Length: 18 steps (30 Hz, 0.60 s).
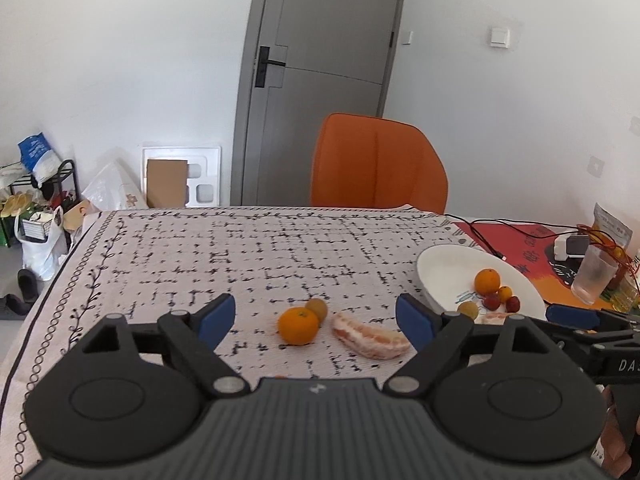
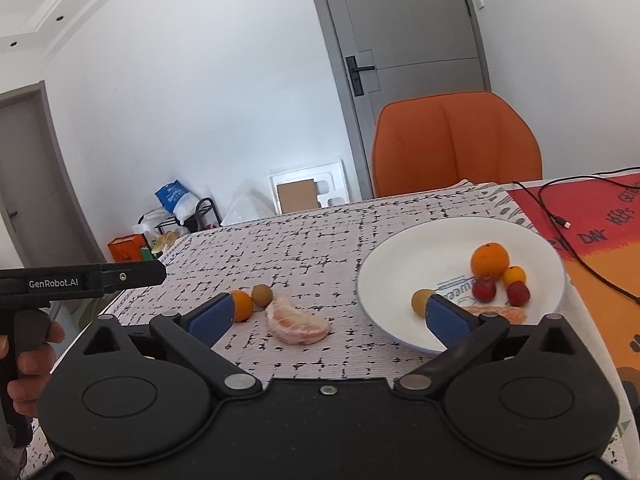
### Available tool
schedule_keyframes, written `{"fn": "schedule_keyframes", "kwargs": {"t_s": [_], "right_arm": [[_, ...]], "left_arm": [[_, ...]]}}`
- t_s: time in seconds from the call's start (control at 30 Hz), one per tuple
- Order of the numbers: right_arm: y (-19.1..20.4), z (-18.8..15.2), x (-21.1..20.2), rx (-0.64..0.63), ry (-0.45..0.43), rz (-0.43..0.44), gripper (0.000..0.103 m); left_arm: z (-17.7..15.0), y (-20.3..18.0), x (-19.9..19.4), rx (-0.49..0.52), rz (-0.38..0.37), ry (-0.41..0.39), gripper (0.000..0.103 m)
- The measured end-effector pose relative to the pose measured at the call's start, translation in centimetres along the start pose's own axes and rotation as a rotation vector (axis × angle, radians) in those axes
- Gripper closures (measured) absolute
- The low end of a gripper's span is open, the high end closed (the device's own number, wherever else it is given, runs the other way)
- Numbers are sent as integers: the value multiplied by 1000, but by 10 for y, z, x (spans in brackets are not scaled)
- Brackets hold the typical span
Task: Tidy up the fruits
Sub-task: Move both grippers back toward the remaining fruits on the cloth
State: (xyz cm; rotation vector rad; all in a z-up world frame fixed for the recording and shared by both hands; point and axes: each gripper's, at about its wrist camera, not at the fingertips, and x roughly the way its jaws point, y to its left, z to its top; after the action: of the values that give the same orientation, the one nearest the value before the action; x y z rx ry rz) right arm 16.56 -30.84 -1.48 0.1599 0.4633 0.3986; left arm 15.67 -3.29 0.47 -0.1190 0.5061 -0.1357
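On the patterned tablecloth lie a small orange [image 1: 298, 325] [image 2: 242, 305], a brown longan [image 1: 317, 308] [image 2: 262, 295] touching it behind, and a peeled pomelo wedge [image 1: 370, 339] [image 2: 297, 326]. A white plate [image 1: 440, 266] [image 2: 400, 264] on the right holds an orange [image 1: 487, 281] [image 2: 489, 261], a small yellow fruit [image 2: 514, 275], two red fruits [image 2: 518, 293], a longan [image 2: 422, 301] and a citrus piece [image 2: 502, 313]. My left gripper [image 1: 316, 320] is open and empty, just short of the orange and wedge. My right gripper [image 2: 328, 316] is open and empty, the wedge between its fingers' line.
An orange chair [image 1: 376, 164] stands at the table's far side before a grey door [image 1: 320, 60]. A red mat [image 2: 592, 232] with a black cable [image 2: 560, 220] lies to the right. A plastic cup [image 1: 592, 276] and clutter sit at the far right. Bags and a rack stand on the floor to the left.
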Motion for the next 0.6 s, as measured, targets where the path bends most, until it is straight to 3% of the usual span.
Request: {"fn": "schedule_keyframes", "kwargs": {"t_s": [0.6], "right_arm": [[23, -10, 22, -26, 76, 27, 0]], "left_arm": [[-30, 27, 4, -1, 11, 68, 17]]}}
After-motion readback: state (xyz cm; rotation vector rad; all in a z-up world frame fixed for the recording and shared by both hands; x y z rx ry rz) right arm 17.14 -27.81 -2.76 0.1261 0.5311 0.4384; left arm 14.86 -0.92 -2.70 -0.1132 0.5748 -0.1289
